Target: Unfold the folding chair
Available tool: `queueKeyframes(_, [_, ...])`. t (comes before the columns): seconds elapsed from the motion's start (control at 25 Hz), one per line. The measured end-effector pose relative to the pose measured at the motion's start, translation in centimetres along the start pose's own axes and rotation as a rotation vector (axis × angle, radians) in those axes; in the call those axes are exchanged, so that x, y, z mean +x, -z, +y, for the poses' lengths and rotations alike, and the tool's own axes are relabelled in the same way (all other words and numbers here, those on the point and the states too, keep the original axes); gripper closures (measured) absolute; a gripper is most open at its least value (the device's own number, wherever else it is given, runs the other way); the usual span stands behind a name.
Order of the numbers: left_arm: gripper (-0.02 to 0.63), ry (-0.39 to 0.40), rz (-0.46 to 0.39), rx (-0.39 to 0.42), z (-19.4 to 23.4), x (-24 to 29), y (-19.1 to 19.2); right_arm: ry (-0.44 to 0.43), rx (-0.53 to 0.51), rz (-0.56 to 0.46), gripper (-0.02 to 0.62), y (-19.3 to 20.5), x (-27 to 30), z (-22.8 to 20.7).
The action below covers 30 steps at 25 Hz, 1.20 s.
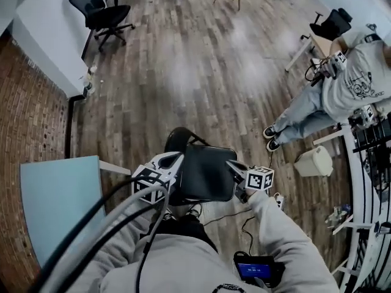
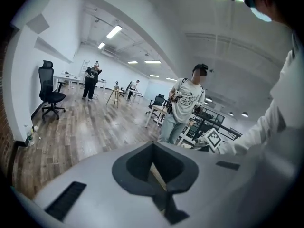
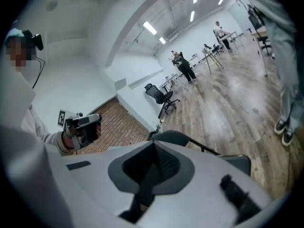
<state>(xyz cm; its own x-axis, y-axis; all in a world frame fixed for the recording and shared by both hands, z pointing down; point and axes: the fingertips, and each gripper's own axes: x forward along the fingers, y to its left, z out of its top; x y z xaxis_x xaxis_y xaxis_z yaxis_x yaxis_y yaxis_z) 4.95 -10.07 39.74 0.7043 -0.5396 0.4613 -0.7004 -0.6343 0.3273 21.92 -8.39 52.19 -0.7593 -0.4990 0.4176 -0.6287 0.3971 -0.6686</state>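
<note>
The black folding chair (image 1: 204,174) stands on the wood floor right in front of me, its seat facing up and its rounded backrest (image 1: 179,139) on the far side. My left gripper (image 1: 176,161) hovers by the seat's left edge and my right gripper (image 1: 233,166) by its right edge. Both are shut with nothing between the jaws. In the right gripper view the shut right gripper (image 3: 151,169) looks over the backrest (image 3: 179,138) and seat (image 3: 240,164), with the left gripper (image 3: 84,126) opposite. The left gripper (image 2: 159,175) faces the room in its own view.
A light blue table (image 1: 55,200) is at my left beside a brick wall (image 1: 30,115). A person (image 1: 342,84) sits at the right near a white bin (image 1: 313,162) and a rack. A black office chair (image 1: 101,8) stands far left. Cables trail by my feet.
</note>
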Motion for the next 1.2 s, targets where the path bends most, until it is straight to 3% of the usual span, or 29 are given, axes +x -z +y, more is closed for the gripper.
queueKeyframes(0.16, [0.601,0.002,-0.101,0.029,-0.2,-4.0,-3.7,0.072,-0.146,-0.096,0.589,-6.5,-0.4,6.6])
queueKeyframes(0.36, [0.601,0.003,-0.214,0.096,-0.6,-8.4,-7.6,0.116,-0.330,-0.206,0.589,-11.9,-0.3,15.4])
queueKeyframes(0.52, [0.601,-0.002,-0.278,0.109,-0.1,-10.7,-9.7,0.116,-0.462,-0.281,0.589,-14.9,-0.2,22.3])
queueKeyframes(0.68, [0.601,-0.022,-0.335,0.142,-0.4,-12.5,-11.8,0.194,-0.630,-0.346,0.589,-17.4,-1.3,26.5])
queueKeyframes(0.96, [0.601,-0.105,-0.413,0.231,0.4,-15.6,-13.2,0.233,-0.722,-0.447,0.589,-18.0,-0.1,33.3])
queueKeyframes(1.2, [0.601,-0.160,-0.477,0.318,-0.6,-16.8,-13.7,0.247,-0.721,-0.449,0.589,-17.3,0.6,34.8])
